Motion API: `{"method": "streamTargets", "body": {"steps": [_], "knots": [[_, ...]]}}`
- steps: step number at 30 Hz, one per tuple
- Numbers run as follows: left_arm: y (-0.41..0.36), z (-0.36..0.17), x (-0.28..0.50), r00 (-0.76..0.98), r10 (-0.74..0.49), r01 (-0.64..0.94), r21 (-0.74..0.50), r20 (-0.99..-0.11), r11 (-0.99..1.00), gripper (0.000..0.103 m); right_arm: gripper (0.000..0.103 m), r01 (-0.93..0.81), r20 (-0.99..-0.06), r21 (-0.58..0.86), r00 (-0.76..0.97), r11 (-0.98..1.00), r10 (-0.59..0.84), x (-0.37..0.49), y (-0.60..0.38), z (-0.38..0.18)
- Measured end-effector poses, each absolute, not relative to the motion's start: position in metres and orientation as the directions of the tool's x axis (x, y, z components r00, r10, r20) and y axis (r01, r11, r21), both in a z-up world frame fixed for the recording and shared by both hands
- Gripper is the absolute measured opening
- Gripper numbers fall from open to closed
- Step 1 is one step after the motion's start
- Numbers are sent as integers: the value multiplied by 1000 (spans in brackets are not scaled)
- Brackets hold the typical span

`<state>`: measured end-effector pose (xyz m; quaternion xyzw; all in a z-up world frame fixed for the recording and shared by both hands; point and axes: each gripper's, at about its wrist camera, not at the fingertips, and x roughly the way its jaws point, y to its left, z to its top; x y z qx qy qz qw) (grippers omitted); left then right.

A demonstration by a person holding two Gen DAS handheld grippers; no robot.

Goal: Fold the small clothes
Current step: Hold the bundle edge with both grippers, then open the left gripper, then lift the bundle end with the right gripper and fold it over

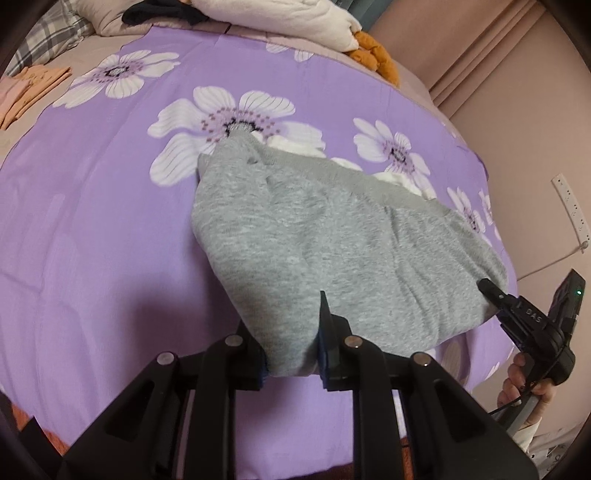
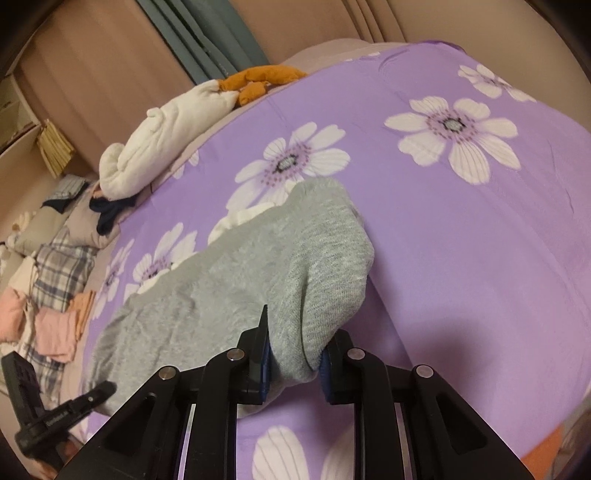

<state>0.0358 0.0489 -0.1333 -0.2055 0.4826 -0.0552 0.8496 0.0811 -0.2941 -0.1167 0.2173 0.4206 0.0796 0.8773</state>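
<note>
A small grey knit garment (image 1: 317, 236) lies on the purple flowered bedspread (image 1: 110, 221), with something white showing under its far edge. My left gripper (image 1: 291, 332) is shut on the garment's near left corner, the fabric bunched between its blue pads. In the right wrist view the same grey garment (image 2: 229, 291) is pinched at its other near corner by my right gripper (image 2: 295, 354), also shut on it. Both held corners are lifted off the bedspread (image 2: 461, 240). The right gripper (image 1: 491, 295) shows at the garment's right edge in the left wrist view, held by a hand (image 1: 524, 384).
White bedding (image 1: 288, 18) and an orange plush toy (image 1: 373, 55) lie at the bed's far end. Folded pink and peach clothes (image 2: 55, 325) and a plaid pillow (image 2: 66, 266) sit at one side. A dark garment (image 2: 110, 214) lies near them. A wall with a power strip (image 1: 572, 210) is on the right.
</note>
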Motion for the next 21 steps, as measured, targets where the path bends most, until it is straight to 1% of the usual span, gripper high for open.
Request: {"method": "streamTargets", "body": {"steps": [5,6,7,10,12,15,17,18,19,21], "knots": [[47,-145,32,495,-265,-131,-373,-827,919,23,22,55,-713,452,622,890,323,74,-298,-123],[47,-148,33,483,-254,-138,-359,-838,923,25,22,66,-722,451,614,890,320,75,-298,-126],[46,-150,33,476,-237,-143,-341,-847,929,30,22,76,-730,449,605,890,316,76,-298,-130],[44,-152,31,464,-192,-136,-283,-865,949,34,22,99,-747,441,591,892,304,77,-299,-139],[48,-151,30,463,-192,-142,-286,-865,948,36,22,109,-752,450,582,886,310,77,-301,-145],[54,-144,26,477,-161,-166,-268,-864,949,50,22,116,-757,458,570,882,318,77,-305,-149],[57,-138,22,497,-133,-179,-252,-857,951,60,22,118,-752,473,570,873,330,76,-307,-150],[60,-134,20,508,-124,-186,-249,-852,950,67,23,121,-750,484,568,867,339,76,-309,-151],[61,-132,19,514,-121,-191,-251,-849,949,71,23,126,-751,487,565,864,341,77,-310,-151],[66,-127,17,523,-122,-199,-260,-844,945,74,25,135,-754,484,565,864,335,79,-310,-151]]}}
